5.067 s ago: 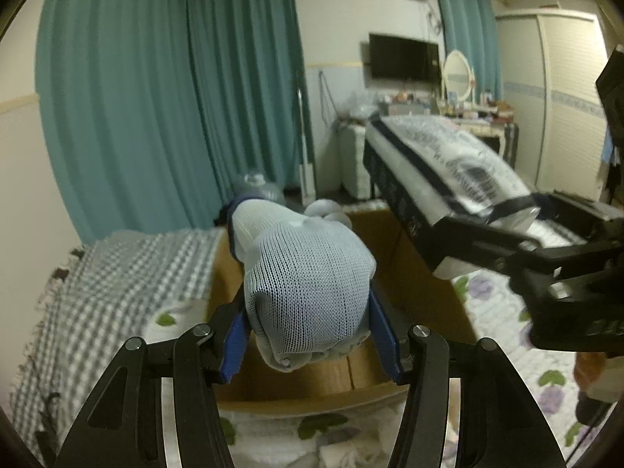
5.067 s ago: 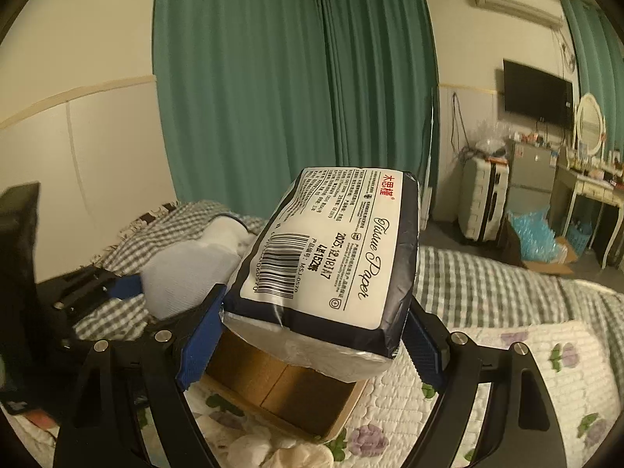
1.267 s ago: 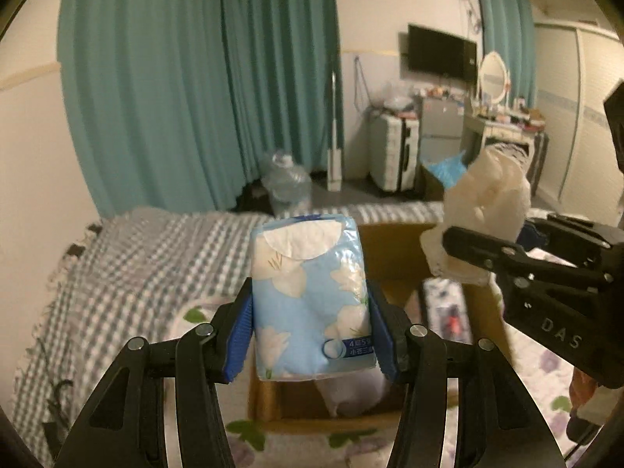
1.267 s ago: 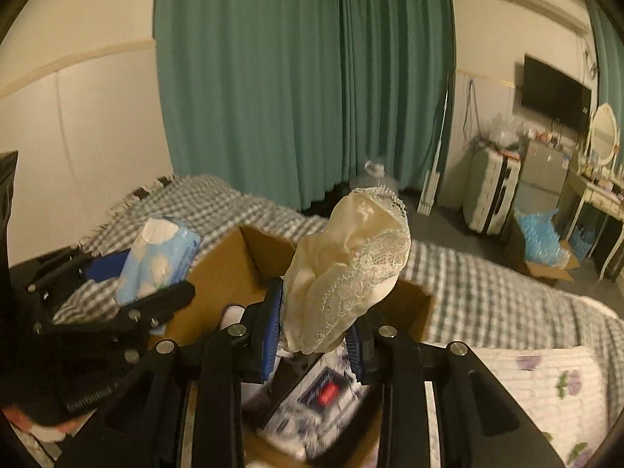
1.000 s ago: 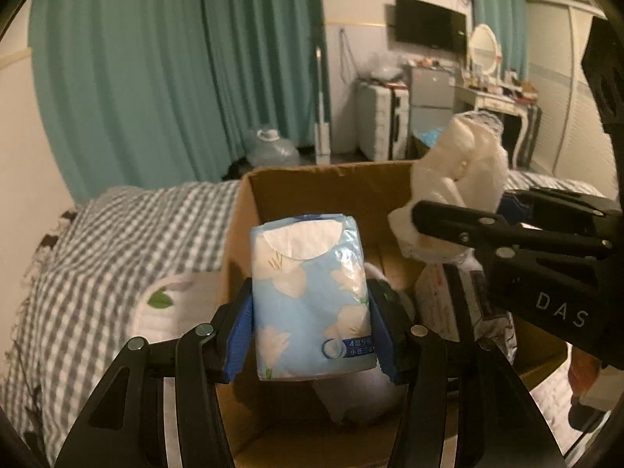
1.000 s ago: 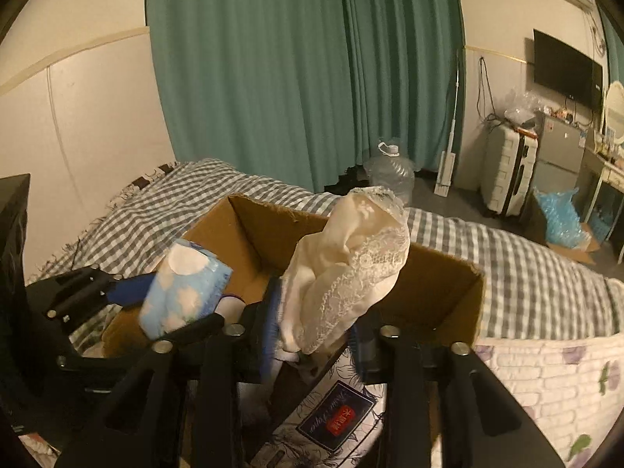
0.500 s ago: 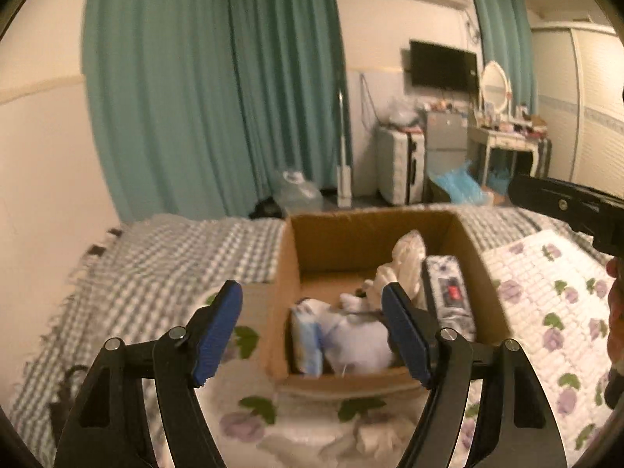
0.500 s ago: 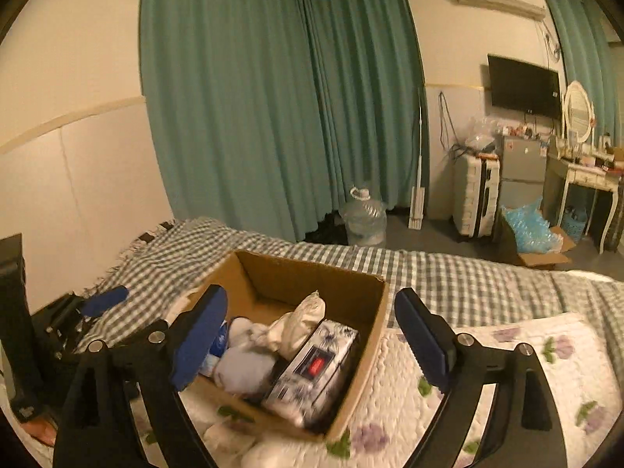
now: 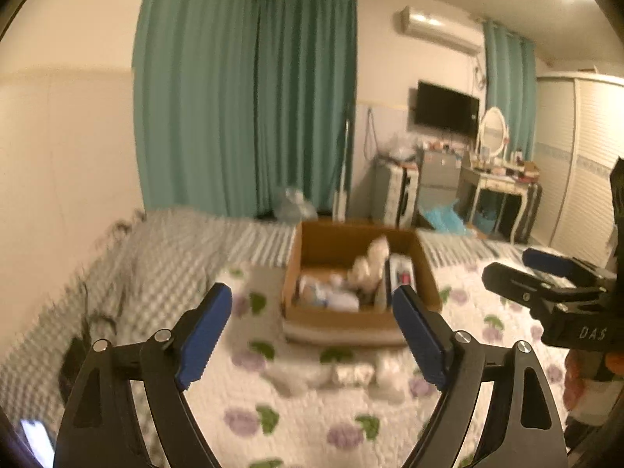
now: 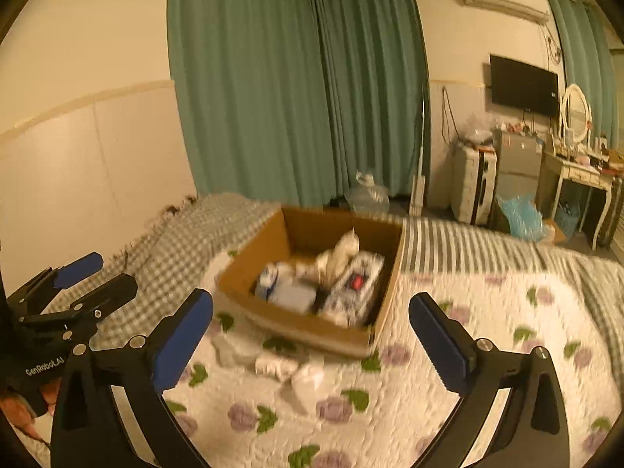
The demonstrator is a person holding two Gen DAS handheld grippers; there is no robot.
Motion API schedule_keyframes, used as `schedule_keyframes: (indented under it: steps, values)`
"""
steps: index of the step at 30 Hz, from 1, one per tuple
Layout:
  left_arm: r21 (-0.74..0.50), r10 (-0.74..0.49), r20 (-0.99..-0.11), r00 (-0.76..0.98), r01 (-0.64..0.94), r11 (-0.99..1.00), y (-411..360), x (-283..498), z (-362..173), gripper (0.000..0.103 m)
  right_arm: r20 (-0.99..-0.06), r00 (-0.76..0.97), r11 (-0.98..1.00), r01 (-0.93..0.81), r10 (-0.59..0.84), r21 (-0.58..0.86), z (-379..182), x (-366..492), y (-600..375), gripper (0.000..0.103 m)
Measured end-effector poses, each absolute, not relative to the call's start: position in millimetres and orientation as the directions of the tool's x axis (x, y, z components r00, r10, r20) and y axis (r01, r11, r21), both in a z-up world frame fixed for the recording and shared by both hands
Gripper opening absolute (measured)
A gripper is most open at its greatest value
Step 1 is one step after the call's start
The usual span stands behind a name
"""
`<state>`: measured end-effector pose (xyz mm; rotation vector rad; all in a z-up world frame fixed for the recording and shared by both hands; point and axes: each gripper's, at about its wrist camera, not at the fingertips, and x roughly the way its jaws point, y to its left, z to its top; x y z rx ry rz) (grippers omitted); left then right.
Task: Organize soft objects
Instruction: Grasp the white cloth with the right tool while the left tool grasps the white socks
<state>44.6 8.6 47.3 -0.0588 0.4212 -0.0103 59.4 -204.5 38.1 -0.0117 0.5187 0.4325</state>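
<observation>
Left wrist view: left gripper (image 9: 312,318) wide open, nothing between the blue pads (image 9: 204,321), touching nothing. Cardboard box (image 9: 353,318) dead ahead on the floral quilt (image 9: 312,421), framed between the fingertips, already holding a tissue pack (image 9: 401,277), cream lacy cloth (image 9: 374,259), pale blue pack (image 9: 312,292). Just short of the box's near wall, closer to the fingers: loose white soft bits (image 9: 351,374), strung roughly left-to-right across the quilt, apart from the box. Blurry, so can't tell how many or what exactly.

Right wrist view: right gripper (image 10: 312,335) also spread fully, empty, no contact. Same white bits (image 10: 277,364) below and slightly left of its centreline, between fingertips and box (image 10: 312,331); biggest lump (image 10: 308,384) nearest the pads. Box sits corner-on from this side, long axis running up-right.

Judgement: white bits look like the remaining work; both grippers hover well above, so next move = down and fwd. Row lies across both finger lines, so jaw line along the row would pinch only the ends; a twist of the wrist prob needed. Nearer arm hard to call; left looks better centred on the row, right closer to the biggest lump. Drop-off short: box right behind the pieces. Grey check blanket (image 10: 175,249) off to the left, not involved.
</observation>
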Motion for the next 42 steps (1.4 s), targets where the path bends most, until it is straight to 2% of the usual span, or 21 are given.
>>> schedule_keyframes:
  steps: [2, 6, 8, 9, 11, 17, 20, 23, 30, 36, 42]
  values:
    - [-0.075, -0.023, -0.454, 0.891, -0.012, 0.997, 13, 48, 28, 0.086, -0.547, 0.743, 0.909, -0.406, 0.386, 0.091, 9, 64, -196, 0.101]
    - [-0.067, 0.011, -0.561, 0.828, -0.058, 0.996, 21, 71, -25, 0.086, -0.608, 0.714, 0.913, -0.405, 0.348, 0.048, -37, 80, -183, 0.101]
    - [-0.050, 0.032, -0.594, 0.804, -0.076, 0.996, 20, 79, -47, 0.086, -0.656, 0.681, 0.914, -0.404, 0.326, 0.034, -66, 91, -176, 0.097]
    - [-0.044, 0.050, -0.621, 0.782, -0.098, 0.994, 20, 85, -59, 0.086, -0.674, 0.667, 0.914, -0.405, 0.319, 0.031, -77, 97, -174, 0.090]
    - [-0.069, 0.022, -0.649, 0.761, -0.087, 0.994, 21, 89, -73, 0.086, -0.718, 0.625, 0.912, -0.410, 0.305, 0.030, -102, 109, -167, 0.084]
    - [-0.026, 0.047, -0.676, 0.736, -0.089, 0.996, 18, 100, -96, 0.086, -0.772, 0.543, 0.905, -0.415, 0.330, 0.095, -134, 136, -162, 0.062]
    - [-0.027, 0.050, -0.683, 0.728, -0.094, 0.995, 19, 102, -102, 0.086, -0.786, 0.505, 0.893, -0.433, 0.355, 0.125, -138, 140, -162, 0.035]
    - [-0.025, 0.046, -0.679, 0.732, -0.086, 0.996, 15, 100, -102, 0.086, -0.783, 0.498, 0.882, -0.454, 0.371, 0.129, -132, 134, -163, 0.031]
    - [-0.007, 0.002, -0.640, 0.768, -0.008, 1.000, -23, 93, -94, 0.086, -0.733, 0.576, 0.897, -0.430, 0.360, 0.103, -99, 122, -188, 0.031]
    - [-0.014, -0.053, -0.694, 0.718, 0.060, 0.998, -61, 114, -115, 0.086, -0.724, 0.605, 0.926, -0.355, 0.331, 0.126, -91, 131, -218, 0.031]
    - [0.028, 0.001, -0.720, 0.694, 0.028, 0.999, -72, 143, -133, 0.085, -0.725, 0.586, 0.922, -0.341, 0.361, 0.184, -100, 141, -223, 0.031]
